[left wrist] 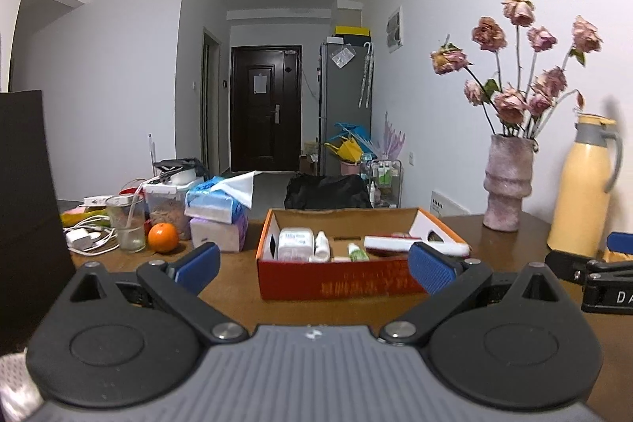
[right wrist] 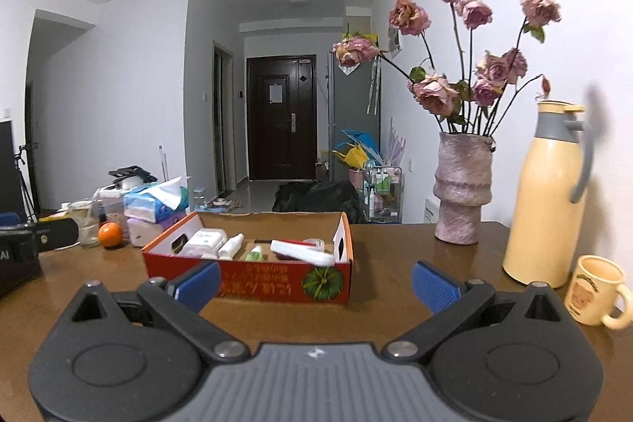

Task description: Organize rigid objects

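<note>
An open orange-red cardboard box (left wrist: 336, 281) (right wrist: 253, 279) sits mid-table. Inside lie a white tub (left wrist: 294, 244) (right wrist: 203, 242), a small white bottle (left wrist: 322, 246) (right wrist: 231, 246), a green-labelled tube (left wrist: 358, 252) (right wrist: 255, 255) and a long white-and-red item (left wrist: 415, 244) (right wrist: 304, 252). My left gripper (left wrist: 314, 267) is open, empty, just short of the box's near wall. My right gripper (right wrist: 316, 281) is open too, empty, near the box's front right corner. The right gripper's black body (left wrist: 601, 279) shows at the left wrist view's right edge; the left one (right wrist: 19, 252) shows at the other view's left edge.
A pink vase of dried roses (right wrist: 463, 188) (left wrist: 506, 180), a cream thermos (right wrist: 550, 196) (left wrist: 585, 184) and a cream mug (right wrist: 593, 291) stand at the right by the wall. At left are an orange (left wrist: 163, 237), a glass (left wrist: 126, 222), chargers, tissue packs (left wrist: 217, 208) and a dark panel.
</note>
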A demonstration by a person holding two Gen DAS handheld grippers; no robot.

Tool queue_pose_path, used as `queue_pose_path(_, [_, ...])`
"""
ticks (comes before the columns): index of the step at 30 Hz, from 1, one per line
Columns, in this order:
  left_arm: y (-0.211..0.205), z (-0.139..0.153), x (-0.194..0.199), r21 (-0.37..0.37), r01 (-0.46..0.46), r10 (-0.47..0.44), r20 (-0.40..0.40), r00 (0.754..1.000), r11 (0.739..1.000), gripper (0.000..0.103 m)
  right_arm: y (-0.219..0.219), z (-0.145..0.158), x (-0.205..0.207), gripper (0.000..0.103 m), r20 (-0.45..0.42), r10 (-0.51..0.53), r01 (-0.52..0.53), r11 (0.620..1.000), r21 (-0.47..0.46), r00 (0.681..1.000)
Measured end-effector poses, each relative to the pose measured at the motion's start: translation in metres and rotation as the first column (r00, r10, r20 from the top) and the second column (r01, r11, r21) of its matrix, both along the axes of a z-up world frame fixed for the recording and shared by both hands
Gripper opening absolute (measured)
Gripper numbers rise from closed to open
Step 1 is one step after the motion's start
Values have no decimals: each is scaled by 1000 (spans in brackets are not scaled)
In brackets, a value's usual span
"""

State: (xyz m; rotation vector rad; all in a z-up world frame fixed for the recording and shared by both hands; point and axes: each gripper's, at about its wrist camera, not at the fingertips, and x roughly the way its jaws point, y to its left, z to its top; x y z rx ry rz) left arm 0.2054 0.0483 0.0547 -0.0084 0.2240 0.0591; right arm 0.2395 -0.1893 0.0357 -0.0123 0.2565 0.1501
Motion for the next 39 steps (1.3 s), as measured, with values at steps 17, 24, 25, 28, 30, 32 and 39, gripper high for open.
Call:
queue_pose_path(17, [-13,-21,-114,16,21,-21,-11,1000,1000,103,-6,-10,-117,103,17,17,-16,999,-47,1000])
queue_pose_path(24, [-13,-25,-128,11,26,-26,-15,1000,1000,103,-9,-15,-134,103,10,7,-7,999,-45,1000])
queue_pose_path(25, [-13,-25,-129,11,26,-26,-14,1000,1000,103,-9,-15,-135,103,10,7,-6,999,-46,1000])
queue_pose_path(28, [-13,-25,-131,9,28,-28,-13,1000,1000,103,-9,-15,-136,103,10,7,-6,999,-48,1000])
queue_pose_path(30, [-14,-26,-131,11,27,-27,-15,1000,1000,103,-9,-15,-136,103,10,7,-6,999,-48,1000])
queue_pose_path(32, [-14,-26,-132,11,28,-28,-16,999,1000,103,-9,-15,-136,103,9,6,-6,999,-47,1000])
queue_pose_path(39, [-14,-26,-133,13,28,-28,-18,999,1000,103,-10,-17,-138,103,6,6,-5,999,-48,1000])
